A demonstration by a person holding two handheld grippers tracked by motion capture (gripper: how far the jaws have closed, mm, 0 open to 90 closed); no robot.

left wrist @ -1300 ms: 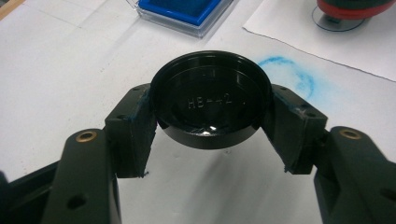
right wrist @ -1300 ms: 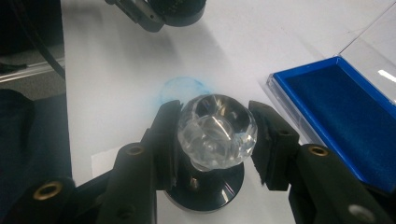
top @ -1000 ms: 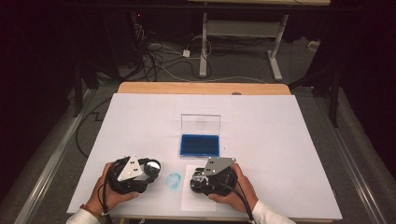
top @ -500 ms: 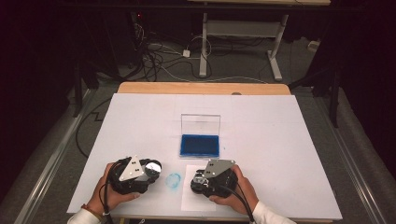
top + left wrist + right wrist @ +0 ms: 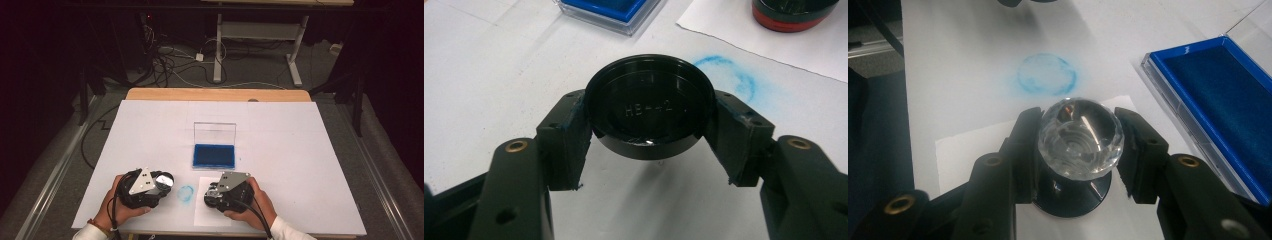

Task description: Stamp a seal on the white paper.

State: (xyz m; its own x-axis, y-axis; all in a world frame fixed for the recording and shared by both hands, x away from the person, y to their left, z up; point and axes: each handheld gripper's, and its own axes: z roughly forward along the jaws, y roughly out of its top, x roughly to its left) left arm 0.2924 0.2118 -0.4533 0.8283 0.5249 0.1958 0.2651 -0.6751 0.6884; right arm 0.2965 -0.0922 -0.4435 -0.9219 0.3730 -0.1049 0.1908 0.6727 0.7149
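My left gripper [image 5: 650,131] is shut on a round black cap [image 5: 649,100], held just above the white table; from above, that gripper [image 5: 161,184] sits at the front left. My right gripper [image 5: 1079,150] is shut on a stamp's clear faceted knob [image 5: 1080,135]. The stamp's black base [image 5: 1073,200] stands on a white paper sheet [image 5: 968,142]. In the high view, the right gripper [image 5: 214,194] is at the front, right of centre. A blue ink pad [image 5: 214,156] with its clear lid [image 5: 215,134] raised lies just beyond both grippers.
A smudged blue ring of ink [image 5: 186,194] marks the table between the two grippers. The white table cover [image 5: 300,150] stretches wide to the right and back. Cables and a desk frame [image 5: 255,35] are on the dark floor beyond the table.
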